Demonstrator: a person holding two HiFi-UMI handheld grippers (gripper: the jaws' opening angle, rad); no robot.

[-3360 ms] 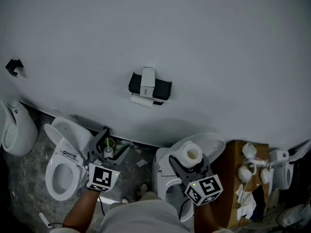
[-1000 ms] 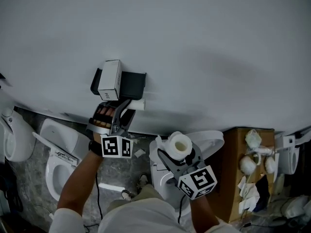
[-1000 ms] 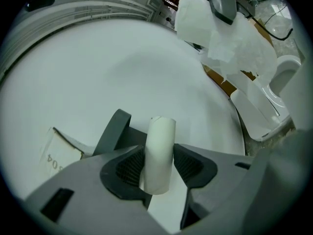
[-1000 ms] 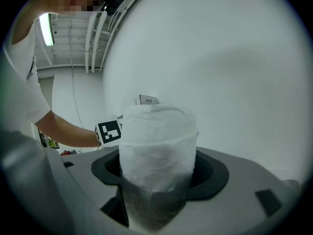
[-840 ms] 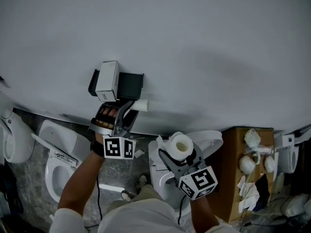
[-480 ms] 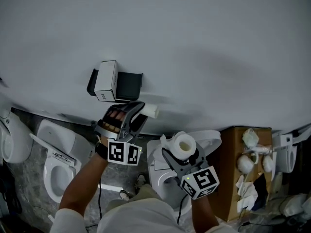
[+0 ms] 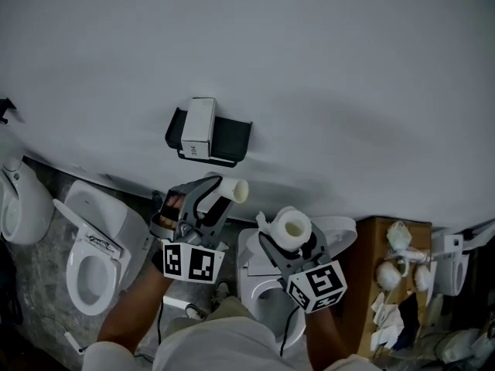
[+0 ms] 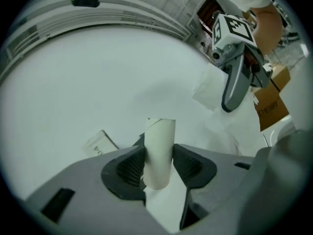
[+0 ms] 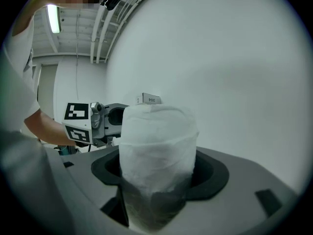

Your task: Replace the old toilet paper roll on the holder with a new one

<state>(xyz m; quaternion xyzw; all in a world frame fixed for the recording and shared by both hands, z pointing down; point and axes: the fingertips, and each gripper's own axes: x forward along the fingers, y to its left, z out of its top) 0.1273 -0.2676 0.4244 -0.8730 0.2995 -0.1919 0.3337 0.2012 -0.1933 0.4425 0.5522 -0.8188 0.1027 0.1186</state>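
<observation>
The black wall holder (image 7: 220,134) with its white lid (image 7: 198,127) raised hangs on the grey wall, with no roll in it. Below it my left gripper (image 7: 223,190) is shut on the old bare cardboard tube (image 7: 234,189), held clear of the holder. In the left gripper view the tube (image 8: 159,148) stands upright between the ribbed pads (image 8: 131,166). My right gripper (image 7: 291,247) is shut on the new white paper roll (image 7: 293,226), lower and to the right. That roll (image 9: 157,148) fills the right gripper view, with the holder's lid (image 9: 149,99) behind it.
Two white toilets stand below, one (image 7: 91,250) at the left and one (image 7: 340,233) under my right gripper. A urinal (image 7: 17,199) is at the far left. A brown cabinet (image 7: 374,284) with white clutter stands at the right.
My left gripper has drawn the cardboard tube out from under the holder and carried it down and to the right while rolling. The right gripper with the new roll has stayed put.
</observation>
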